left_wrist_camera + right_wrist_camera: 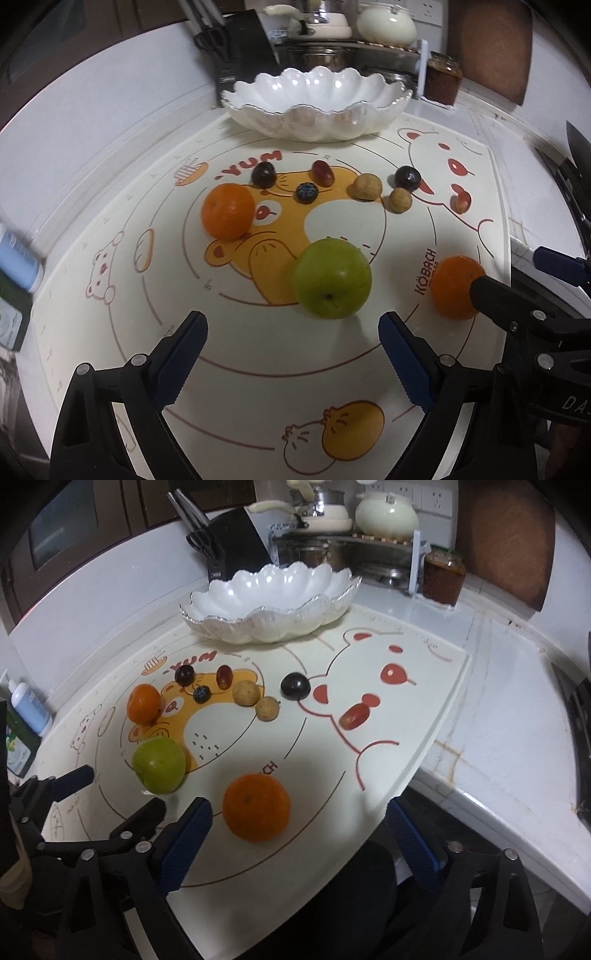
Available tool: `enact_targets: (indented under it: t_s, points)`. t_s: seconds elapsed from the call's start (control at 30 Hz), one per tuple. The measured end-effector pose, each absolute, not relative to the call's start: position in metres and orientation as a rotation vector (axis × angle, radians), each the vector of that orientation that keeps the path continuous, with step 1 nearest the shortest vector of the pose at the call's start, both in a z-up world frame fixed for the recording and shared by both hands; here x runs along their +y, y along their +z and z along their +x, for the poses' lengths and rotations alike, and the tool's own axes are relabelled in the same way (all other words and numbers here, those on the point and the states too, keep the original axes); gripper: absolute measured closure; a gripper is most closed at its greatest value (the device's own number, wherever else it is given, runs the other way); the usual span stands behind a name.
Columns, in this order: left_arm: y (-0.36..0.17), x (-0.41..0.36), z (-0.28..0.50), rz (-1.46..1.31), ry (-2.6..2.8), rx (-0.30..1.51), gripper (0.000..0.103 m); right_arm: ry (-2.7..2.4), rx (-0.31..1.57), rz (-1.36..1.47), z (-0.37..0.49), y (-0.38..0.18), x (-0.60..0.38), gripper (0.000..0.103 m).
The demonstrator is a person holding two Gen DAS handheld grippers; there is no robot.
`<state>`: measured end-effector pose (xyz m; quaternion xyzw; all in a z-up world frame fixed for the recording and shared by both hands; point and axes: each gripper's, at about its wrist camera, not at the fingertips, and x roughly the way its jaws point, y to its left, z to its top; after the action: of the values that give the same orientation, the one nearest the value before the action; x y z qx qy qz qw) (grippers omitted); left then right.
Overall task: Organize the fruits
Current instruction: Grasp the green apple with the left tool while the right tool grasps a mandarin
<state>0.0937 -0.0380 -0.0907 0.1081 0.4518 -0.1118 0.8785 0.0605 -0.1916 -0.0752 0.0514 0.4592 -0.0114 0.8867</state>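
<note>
Sitting loose on the cartoon-printed mat (258,369), your fruits are all still outside the bowl. A green apple (332,278) lies near the mat's middle, just ahead of your left gripper (291,354), toward one o'clock in the left wrist view. That gripper's jaws stand wide apart with only bare mat between them; nothing is held.

An orange (256,807) lies at the mat's near edge, just ahead of your right gripper (299,834) at about eleven o'clock in the right wrist view. Its jaws are also spread wide and hold nothing; the orange sits close to the left pad, and whether they touch cannot be told.

A second orange (228,211) rests at ten o'clock from the apple in the left wrist view. Beyond it, toward twelve, lies a loose row of small fruit: a dark cherry (263,174), a blueberry (306,192), a red grape (323,172), two tan longans (366,187) (399,199) close beside each other, and another dark cherry (406,178). Another red grape (354,716) lies alone at two o'clock from the near orange in the right wrist view.

The white scalloped bowl (258,105) stands empty at the mat's far edge, at twelve o'clock. Behind it on the tabletop (498,720) are a black knife block (236,542), a rack with pots and a cream kettle (386,515), and a jar (442,576) of something red. A blue bottle (31,709) stands off the mat at nine o'clock.
</note>
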Motion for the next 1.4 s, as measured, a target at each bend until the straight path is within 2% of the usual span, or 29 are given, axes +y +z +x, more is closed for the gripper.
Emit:
enact_targets:
  t_s: [0.1,0.3,0.43,0.63,0.73,0.8,0.83,0.97,1.4]
  points:
    - [-0.092,-0.041,0.099,0.24,-0.249,0.937,0.011,-0.015,0.988,0.123,0.067,-0.079,-0.191,0.016]
    - [-0.097,-0.046,0.108,0.249,-0.287,0.949,0.019,0.004,1.036,0.148,0.078,-0.084,-0.186,0.022]
    - [-0.1,-0.049,0.113,0.266,-0.294,0.95,0.02,0.006,1.06,0.146,0.085,-0.087,-0.182,0.024]
    - [-0.108,-0.051,0.12,0.278,-0.3,0.961,0.03,0.006,1.106,0.153,0.092,-0.094,-0.179,0.034]
    - [-0.108,-0.053,0.118,0.293,-0.3,0.949,0.032,0.026,1.119,0.173,0.094,-0.098,-0.179,0.046]
    - [-0.108,-0.053,0.118,0.286,-0.309,0.949,0.037,0.051,1.124,0.196,0.095,-0.099,-0.178,0.056]
    - [-0.108,-0.053,0.117,0.278,-0.316,0.951,0.039,0.059,1.124,0.204,0.095,-0.099,-0.177,0.057]
    - [-0.107,-0.053,0.115,0.239,-0.364,0.961,0.056,0.058,1.118,0.201,0.094,-0.099,-0.175,0.058]
    - [-0.102,-0.048,0.109,0.198,-0.344,0.953,0.057,0.058,1.089,0.208,0.088,-0.094,-0.178,0.059]
